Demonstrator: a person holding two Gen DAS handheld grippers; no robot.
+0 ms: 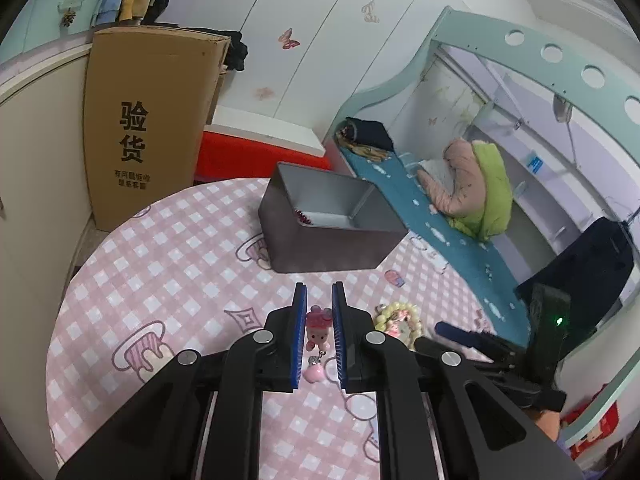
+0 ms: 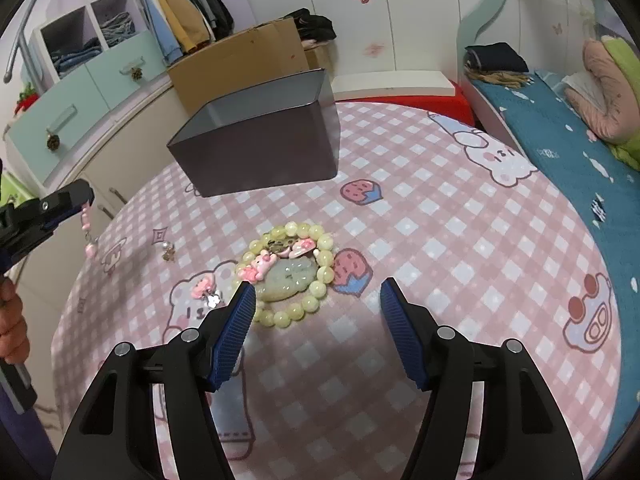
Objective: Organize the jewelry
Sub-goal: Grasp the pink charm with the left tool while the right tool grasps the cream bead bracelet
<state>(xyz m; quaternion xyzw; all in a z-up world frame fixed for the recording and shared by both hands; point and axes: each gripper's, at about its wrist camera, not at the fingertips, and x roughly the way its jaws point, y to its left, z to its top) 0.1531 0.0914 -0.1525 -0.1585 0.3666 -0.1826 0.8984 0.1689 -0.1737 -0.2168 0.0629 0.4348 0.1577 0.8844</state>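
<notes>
My left gripper is shut on a pink doll charm, whose heart pendant hangs below its blue pads. In the right wrist view that left gripper holds the pink doll charm dangling above the table's left edge. A grey open box stands ahead of it, with red beads inside. My right gripper is open just short of a pale bead bracelet. The bracelet rings a jade pendant and pink trinkets. Its left pad is beside the bracelet; nothing is gripped.
A pink clip and a small earring lie on the pink checked tablecloth to the left of the bracelet. A tall cardboard box stands behind the table and a bed runs along its right. A hand shows at the left edge.
</notes>
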